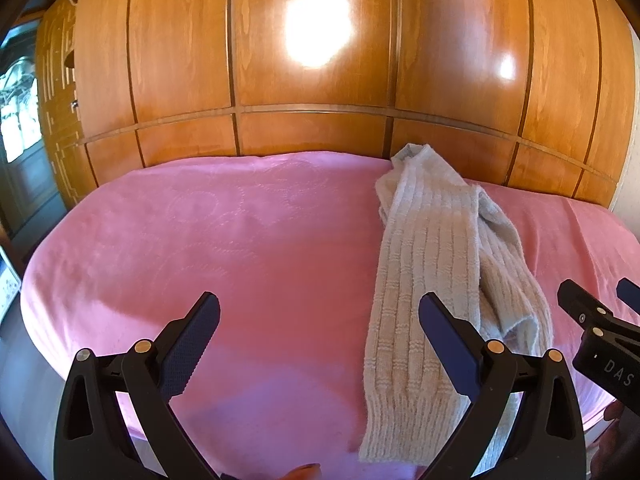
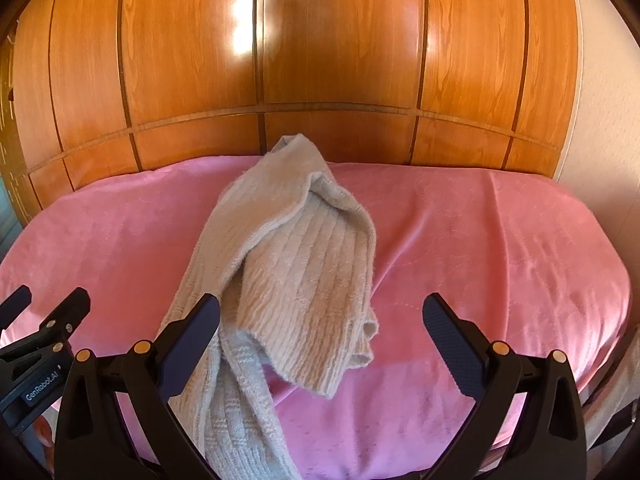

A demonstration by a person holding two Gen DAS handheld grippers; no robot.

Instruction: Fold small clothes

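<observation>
A pale grey ribbed knit garment (image 1: 428,264) lies lengthwise on the pink blanket (image 1: 240,248), one part folded over itself on its right side. My left gripper (image 1: 319,312) is open and empty, above the blanket, its right finger over the knit's near half. The right gripper (image 1: 596,300) shows at the right edge of the left wrist view. In the right wrist view the knit (image 2: 296,264) lies ahead, its folded flap ending near the middle. My right gripper (image 2: 321,312) is open and empty above it. The left gripper (image 2: 44,312) shows at the left edge.
A glossy wooden wardrobe (image 1: 312,60) stands right behind the bed, also in the right wrist view (image 2: 320,48). The pink blanket (image 2: 500,248) covers the whole surface. A window area (image 1: 16,112) is at the far left. A pale wall (image 2: 600,120) is at the right.
</observation>
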